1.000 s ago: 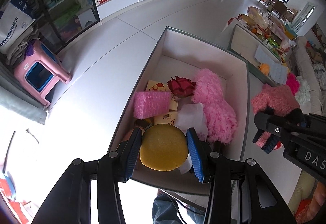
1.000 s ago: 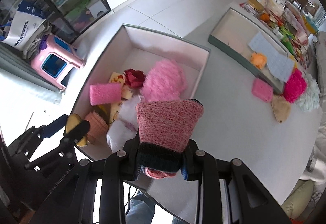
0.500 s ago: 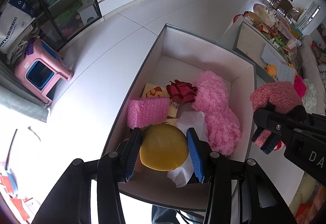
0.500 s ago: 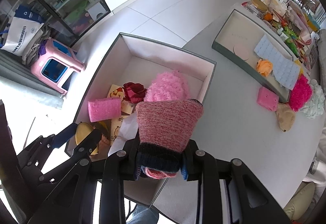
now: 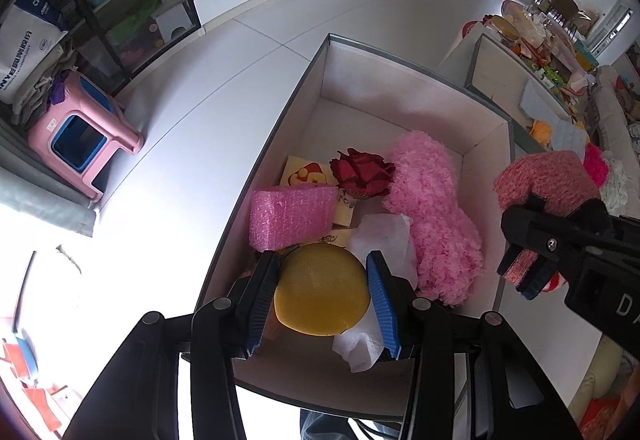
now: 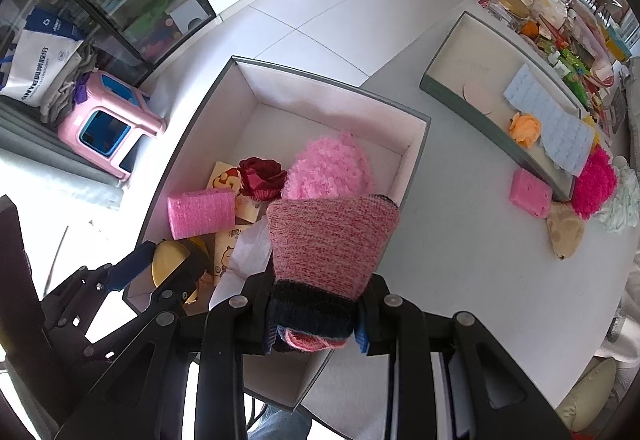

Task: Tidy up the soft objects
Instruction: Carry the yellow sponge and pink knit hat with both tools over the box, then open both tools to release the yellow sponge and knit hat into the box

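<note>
White counter (image 6: 460,200), tiled room: over the box (image 5: 400,56), left gripper (image 5: 322,290) clamps a yellow sponge (image 5: 320,288); right gripper (image 6: 316,314) grips a pink knit glove (image 6: 332,240).

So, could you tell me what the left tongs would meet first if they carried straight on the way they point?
Probably the pink bubble-wrap block inside the box, just beyond the yellow sponge the left tongs hold; depth is uncertain.
</note>
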The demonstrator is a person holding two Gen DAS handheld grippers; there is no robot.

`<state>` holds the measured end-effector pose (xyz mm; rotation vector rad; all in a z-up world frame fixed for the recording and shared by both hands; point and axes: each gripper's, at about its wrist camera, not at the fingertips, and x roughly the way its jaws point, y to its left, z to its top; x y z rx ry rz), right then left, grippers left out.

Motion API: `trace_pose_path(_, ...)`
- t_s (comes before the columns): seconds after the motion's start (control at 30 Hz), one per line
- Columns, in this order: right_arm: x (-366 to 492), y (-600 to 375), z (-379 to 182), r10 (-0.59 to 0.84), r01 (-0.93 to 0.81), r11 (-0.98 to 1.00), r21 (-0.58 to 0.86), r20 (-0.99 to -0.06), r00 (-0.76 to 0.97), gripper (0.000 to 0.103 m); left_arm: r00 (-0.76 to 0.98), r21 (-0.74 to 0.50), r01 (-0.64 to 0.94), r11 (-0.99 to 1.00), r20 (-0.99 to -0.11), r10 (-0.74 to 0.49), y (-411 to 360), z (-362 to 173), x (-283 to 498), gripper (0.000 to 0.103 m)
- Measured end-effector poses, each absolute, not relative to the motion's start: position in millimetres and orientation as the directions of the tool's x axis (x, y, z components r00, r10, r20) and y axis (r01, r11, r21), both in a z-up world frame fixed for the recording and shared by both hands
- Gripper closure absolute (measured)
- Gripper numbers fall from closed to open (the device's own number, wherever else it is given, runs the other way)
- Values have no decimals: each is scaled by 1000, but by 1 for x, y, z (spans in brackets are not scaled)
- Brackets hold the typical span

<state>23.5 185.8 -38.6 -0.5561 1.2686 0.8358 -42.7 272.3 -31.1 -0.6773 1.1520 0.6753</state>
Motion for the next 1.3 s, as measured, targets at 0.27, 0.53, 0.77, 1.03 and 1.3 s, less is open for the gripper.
trace_pose_path(0.27,25,197,-41,221,-808,585,66,-972,80,71,252,-126,-775,620,-960,120,276,-37,-39,56)
trace_pose_path(0.53,29,206,-48,211,-809,585,65,-975,74,71,240,-115,-769,629,-964,117,277,-40,-35,56)
trace_pose_path(0.77,31,209,-53,199,-808,586,63,-978,68,71,230,-108,-767,632,-967,113,277,-43,-33,56)
trace_pose_path(1.03,33,209,-52,206,-816,573,76,-977,53,33,251,-109,-789,605,-956,155,278,-34,-39,1)
trace_pose_path(1.3,33,197,-40,222,-824,560,80,-974,56,4,246,-78,-784,616,-950,194,272,-25,-46,1)
